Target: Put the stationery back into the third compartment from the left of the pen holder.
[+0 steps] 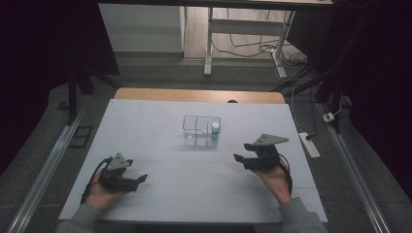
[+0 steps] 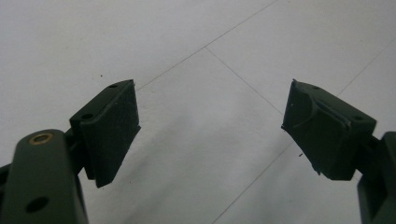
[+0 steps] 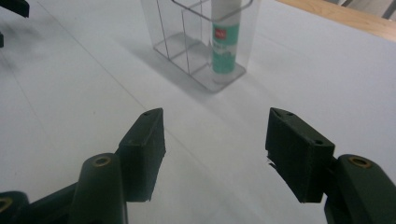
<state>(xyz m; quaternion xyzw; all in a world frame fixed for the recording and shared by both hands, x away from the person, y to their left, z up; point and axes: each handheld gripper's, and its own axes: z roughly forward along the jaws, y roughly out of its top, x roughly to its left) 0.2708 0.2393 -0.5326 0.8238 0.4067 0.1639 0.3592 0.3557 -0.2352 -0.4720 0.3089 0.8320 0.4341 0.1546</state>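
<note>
A dim room, a white table (image 1: 160, 194) with a wooden far edge. The right gripper (image 3: 215, 140) hovers with jaws apart and nothing between them, facing a clear rack (image 3: 175, 44) near mid-table; a tube (image 3: 224, 42) stands upright in its right end compartment. The left gripper (image 2: 210, 121) rests low, jaws wide, empty. This looks like the approach: next, line up on the tube.

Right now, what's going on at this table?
A person sits at the white table with a claw in each hand. The right claw stands open and empty, pointed at a clear divided holder with an upright green-and-white tube in an end compartment. The left claw rests open near the table's front edge, holding nothing.
</note>
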